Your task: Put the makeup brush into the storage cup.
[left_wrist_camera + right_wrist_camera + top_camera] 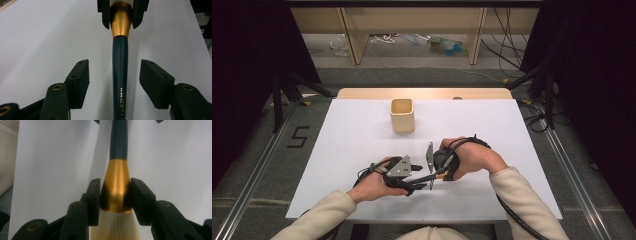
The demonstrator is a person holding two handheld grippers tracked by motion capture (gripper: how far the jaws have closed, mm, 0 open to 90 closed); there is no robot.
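Note:
A makeup brush (pixel 120 75) with a dark teal handle, gold ferrule (pixel 115 182) and cream bristles (pixel 115 225) is held just above the white table sheet (pixel 362 135). My right gripper (pixel 115 200) is shut on the gold ferrule, its pads pressing both sides. The handle runs away from it toward my left gripper (pixel 114 80), whose jaws stand on either side of the handle with a gap at each pad (pixel 80 82), touching nothing. In the high view both grippers meet near the table's front middle, left gripper (pixel 419 177) facing right gripper (pixel 442 172), with the brush (pixel 433 177) between them.
A cream square cup (pixel 402 115) stands upright, its mouth open, at the back middle of the sheet, well beyond both hands. White sheet lies bare to the left and right of the hands. The table's front edge is close behind the forearms.

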